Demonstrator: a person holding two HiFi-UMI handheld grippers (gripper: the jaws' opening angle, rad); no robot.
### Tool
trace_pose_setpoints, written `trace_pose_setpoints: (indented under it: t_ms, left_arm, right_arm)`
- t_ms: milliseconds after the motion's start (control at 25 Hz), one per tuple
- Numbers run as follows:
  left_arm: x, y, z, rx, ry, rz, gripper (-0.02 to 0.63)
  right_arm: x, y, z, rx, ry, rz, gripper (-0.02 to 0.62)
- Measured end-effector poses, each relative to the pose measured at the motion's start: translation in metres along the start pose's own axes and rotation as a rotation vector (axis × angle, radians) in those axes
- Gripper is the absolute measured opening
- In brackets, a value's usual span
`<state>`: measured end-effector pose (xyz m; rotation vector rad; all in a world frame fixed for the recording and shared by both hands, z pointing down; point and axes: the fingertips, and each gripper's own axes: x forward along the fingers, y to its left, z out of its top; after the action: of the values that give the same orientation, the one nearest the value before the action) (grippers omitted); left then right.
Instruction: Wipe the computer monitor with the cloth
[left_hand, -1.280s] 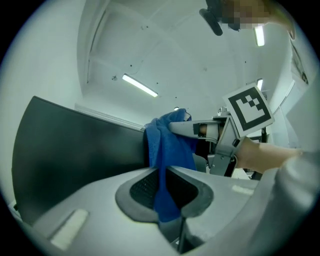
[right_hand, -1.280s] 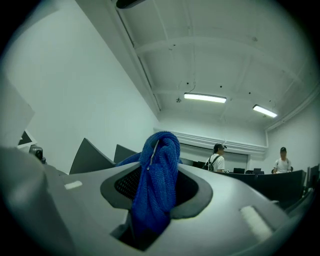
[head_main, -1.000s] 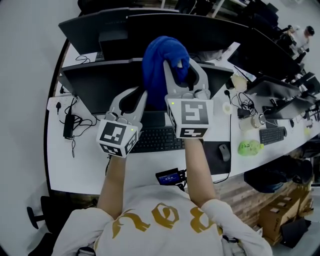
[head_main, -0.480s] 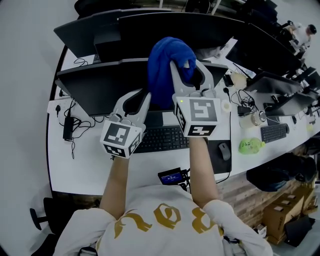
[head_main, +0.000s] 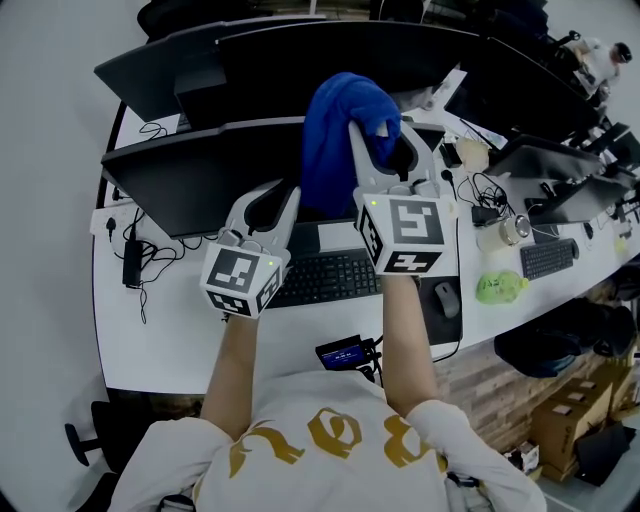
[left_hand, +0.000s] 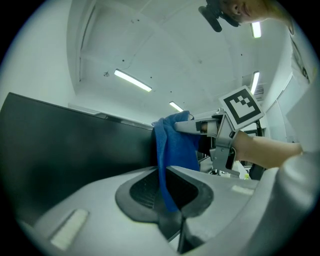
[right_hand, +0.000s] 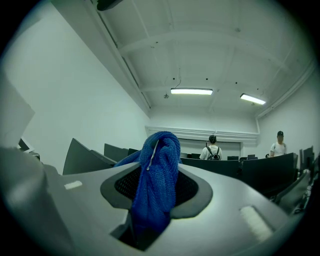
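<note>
Clamping the bunched upper end of the blue cloth (head_main: 335, 150) in the right gripper (head_main: 375, 128), with jaws closing tight on the fabric and a thick fold bulging out beyond them. Holding that end just above the top edge of the computer monitor (head_main: 200, 180), toward the monitor's right half. Letting the remainder of the cloth hang down in front of the monitor's screen, narrowing toward its lower end. Pinching that tapered lower end in the left gripper (head_main: 285, 192), with jaws drawn almost together and only a thin slit showing between them. Positioning the left gripper in front of the monitor's lower screen area and the right gripper at the monitor's top edge, with the cloth stretching between the two.

Lying on the white desk (head_main: 160, 340) in front of the monitor: a keyboard (head_main: 320, 278) directly below the screen and a mouse (head_main: 447, 300) toward the monitor's right end. Standing behind the monitor: a further row of dark screens (head_main: 300, 50). Standing far beyond the monitor, in the right gripper view: two people (right_hand: 212, 147).
</note>
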<state>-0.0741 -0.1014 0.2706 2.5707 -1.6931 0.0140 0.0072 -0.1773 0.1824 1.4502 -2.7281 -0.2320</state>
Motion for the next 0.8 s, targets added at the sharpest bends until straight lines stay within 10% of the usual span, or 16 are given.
trace_pose_setpoints:
  t_ms: [800]
  left_arm:
    - [0.030,-0.023,0.000,0.002,-0.010,-0.050,0.046]
  right_arm:
    - [-0.020,-0.066,-0.013,0.068,-0.029,-0.095,0.175]
